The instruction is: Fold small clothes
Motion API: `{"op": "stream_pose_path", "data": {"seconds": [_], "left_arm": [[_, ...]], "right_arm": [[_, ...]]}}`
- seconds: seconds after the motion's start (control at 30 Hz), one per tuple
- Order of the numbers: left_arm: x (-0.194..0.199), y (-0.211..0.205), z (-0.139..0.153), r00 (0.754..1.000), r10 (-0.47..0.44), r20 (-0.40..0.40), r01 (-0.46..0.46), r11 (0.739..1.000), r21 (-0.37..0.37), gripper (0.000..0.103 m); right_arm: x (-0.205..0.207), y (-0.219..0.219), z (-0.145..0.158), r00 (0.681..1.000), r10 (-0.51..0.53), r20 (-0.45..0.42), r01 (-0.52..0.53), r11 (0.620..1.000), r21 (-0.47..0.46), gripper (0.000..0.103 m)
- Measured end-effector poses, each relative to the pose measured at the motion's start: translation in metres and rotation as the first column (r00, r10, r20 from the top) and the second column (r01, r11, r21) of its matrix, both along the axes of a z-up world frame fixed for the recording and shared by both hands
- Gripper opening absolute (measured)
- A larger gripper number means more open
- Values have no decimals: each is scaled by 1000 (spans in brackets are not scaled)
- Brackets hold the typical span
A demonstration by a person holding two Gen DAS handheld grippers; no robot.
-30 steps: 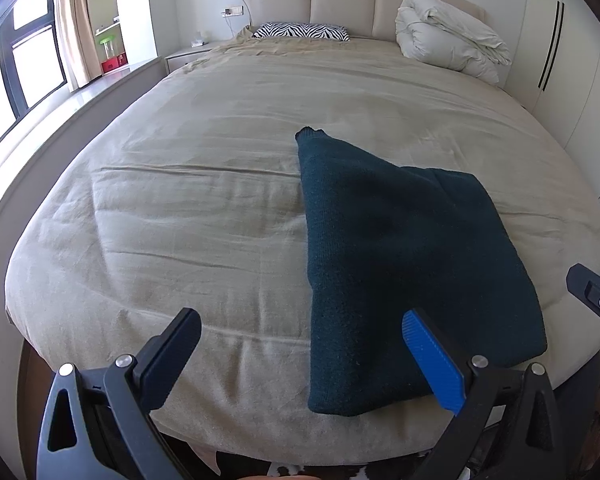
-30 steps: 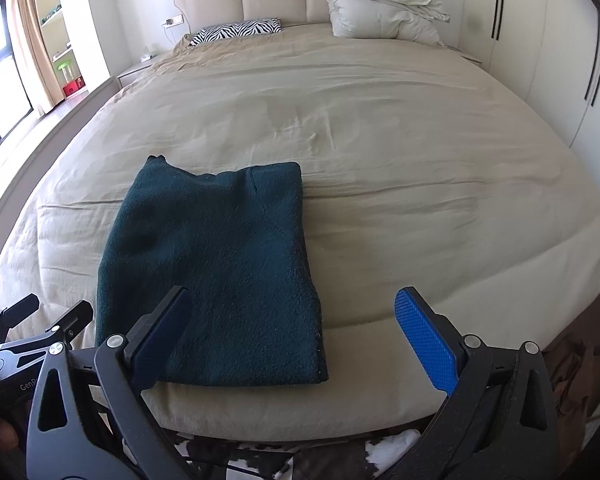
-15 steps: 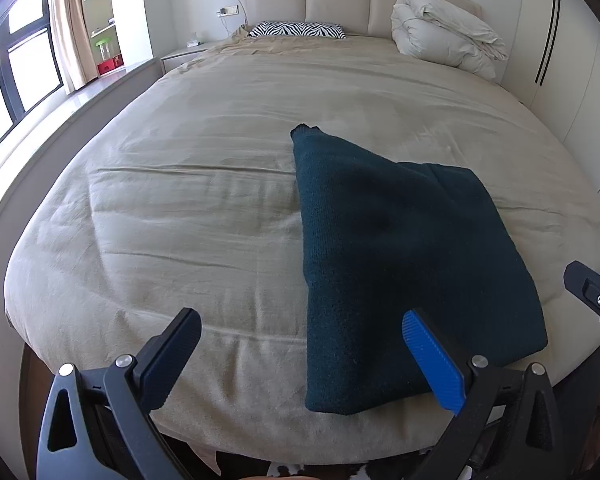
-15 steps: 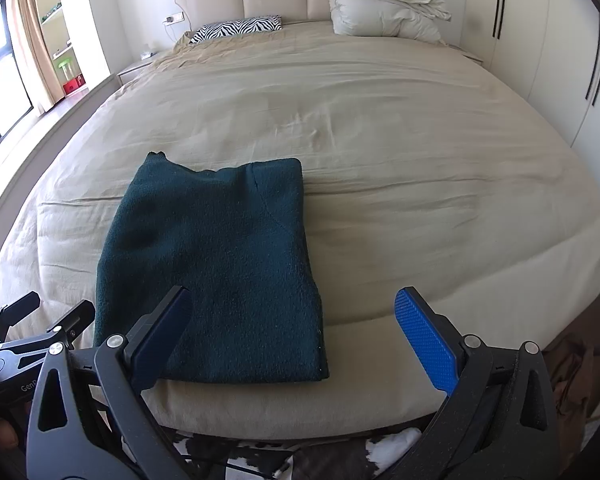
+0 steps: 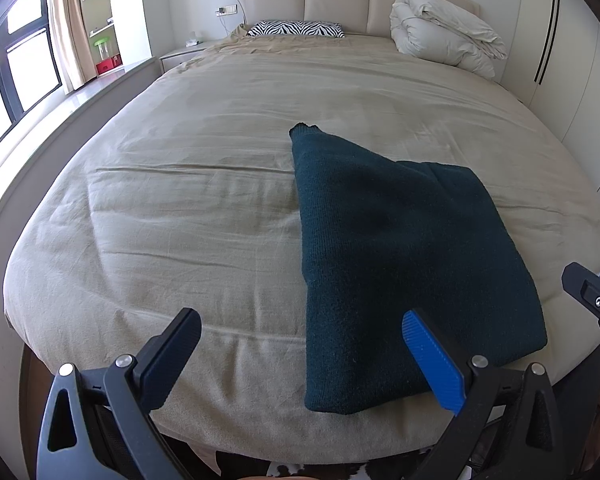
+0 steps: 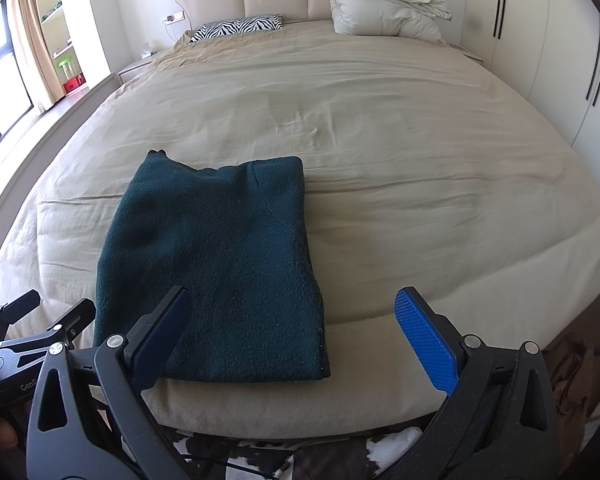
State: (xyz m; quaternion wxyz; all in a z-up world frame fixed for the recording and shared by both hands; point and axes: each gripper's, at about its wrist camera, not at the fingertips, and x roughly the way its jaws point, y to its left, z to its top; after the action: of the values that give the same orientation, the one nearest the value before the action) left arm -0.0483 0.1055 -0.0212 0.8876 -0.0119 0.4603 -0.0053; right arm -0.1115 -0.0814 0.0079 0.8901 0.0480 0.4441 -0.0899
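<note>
A dark green knit garment (image 5: 400,256) lies folded flat on the beige bed (image 5: 180,200), near its front edge; it also shows in the right wrist view (image 6: 220,264). A narrow corner of it pokes out at the far left. My left gripper (image 5: 304,340) is open and empty, held over the bed's front edge, with its right finger over the garment's near edge. My right gripper (image 6: 296,320) is open and empty, with its left finger over the garment's near right part. Neither touches the cloth. Each gripper shows at the edge of the other's view.
A zebra-striped pillow (image 5: 296,29) and a bundled white duvet (image 5: 444,36) lie at the headboard. White wardrobe doors (image 6: 560,60) stand on the right. A window and shelves (image 5: 96,20) are on the left. A cowhide rug (image 6: 300,456) lies below the bed's front edge.
Both views have shifted very slightly. The garment lies the same and both grippers stay open.
</note>
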Motion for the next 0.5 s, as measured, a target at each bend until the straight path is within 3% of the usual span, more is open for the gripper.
{"op": "stream_pose_path", "data": {"seconds": [0.5], "left_arm": [[2,1,-2,1000,-4,-3,4,1000,0,103]], "right_arm": [[-1,1,-1,1000,0,-3,0,1000,2,103]]}}
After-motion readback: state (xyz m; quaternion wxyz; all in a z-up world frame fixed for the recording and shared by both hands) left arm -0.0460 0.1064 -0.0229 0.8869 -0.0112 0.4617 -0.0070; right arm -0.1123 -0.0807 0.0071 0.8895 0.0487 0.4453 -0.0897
